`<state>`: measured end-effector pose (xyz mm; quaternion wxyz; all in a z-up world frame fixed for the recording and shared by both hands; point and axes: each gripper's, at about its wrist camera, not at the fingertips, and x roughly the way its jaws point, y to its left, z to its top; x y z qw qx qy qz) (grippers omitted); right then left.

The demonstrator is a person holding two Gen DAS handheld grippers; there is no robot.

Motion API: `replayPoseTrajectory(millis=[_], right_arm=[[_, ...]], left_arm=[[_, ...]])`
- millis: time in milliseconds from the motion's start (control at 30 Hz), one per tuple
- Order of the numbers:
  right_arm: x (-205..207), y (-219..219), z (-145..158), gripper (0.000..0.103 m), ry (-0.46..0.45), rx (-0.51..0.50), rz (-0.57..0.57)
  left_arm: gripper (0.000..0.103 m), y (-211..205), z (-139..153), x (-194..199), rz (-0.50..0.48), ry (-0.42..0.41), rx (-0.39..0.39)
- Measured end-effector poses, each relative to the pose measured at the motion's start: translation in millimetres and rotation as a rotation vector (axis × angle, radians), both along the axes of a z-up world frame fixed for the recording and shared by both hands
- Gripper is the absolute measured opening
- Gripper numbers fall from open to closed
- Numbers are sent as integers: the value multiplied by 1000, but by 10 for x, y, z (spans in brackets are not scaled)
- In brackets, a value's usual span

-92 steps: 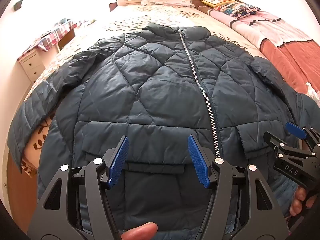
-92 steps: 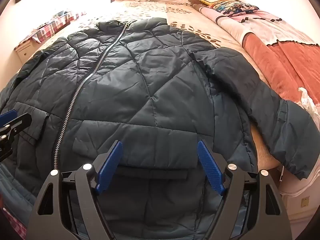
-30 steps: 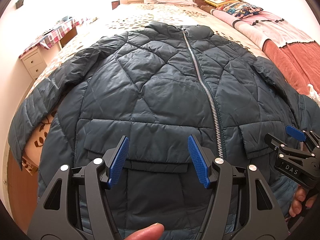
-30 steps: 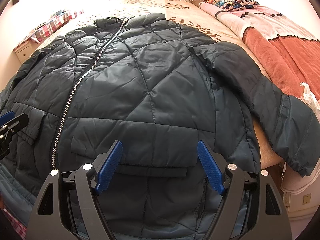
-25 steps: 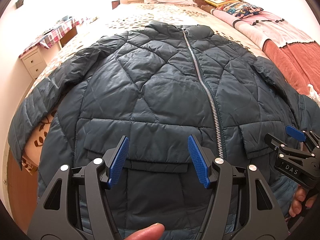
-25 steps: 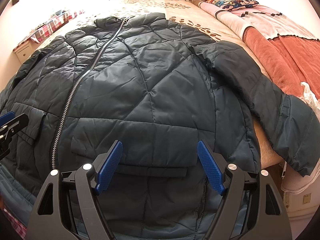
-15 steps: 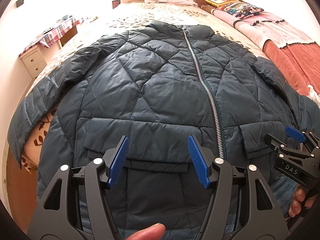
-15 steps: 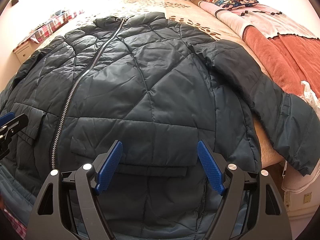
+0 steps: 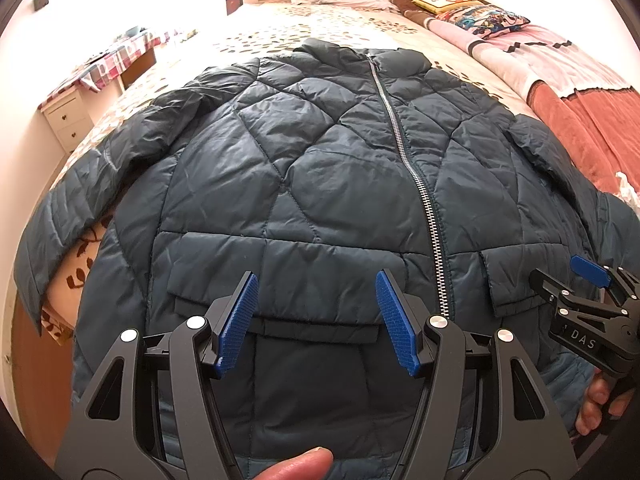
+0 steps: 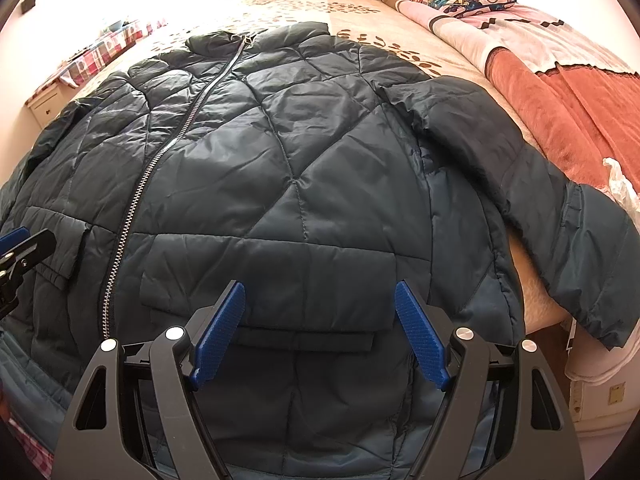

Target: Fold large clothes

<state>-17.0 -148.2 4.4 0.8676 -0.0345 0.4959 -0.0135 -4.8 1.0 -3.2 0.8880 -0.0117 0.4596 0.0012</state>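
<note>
A dark teal quilted jacket lies face-up and zipped on the bed, sleeves spread. Left gripper and right gripper hover above its hem, fingers wide apart, holding nothing.

Both wrist views look steeply down, close over the same jacket hem, side by side.

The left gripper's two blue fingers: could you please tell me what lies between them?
Only the quilted jacket's pocket flap, unheld, in the left wrist view.
</note>
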Motion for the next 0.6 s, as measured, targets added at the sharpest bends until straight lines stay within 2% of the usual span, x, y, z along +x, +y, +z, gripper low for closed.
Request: replayPoseTrajectory(millis=[600], right_arm=[[4,-9,-3,76,4,3,1]], left_arm=[[61,6,5,12,0,2,-2]])
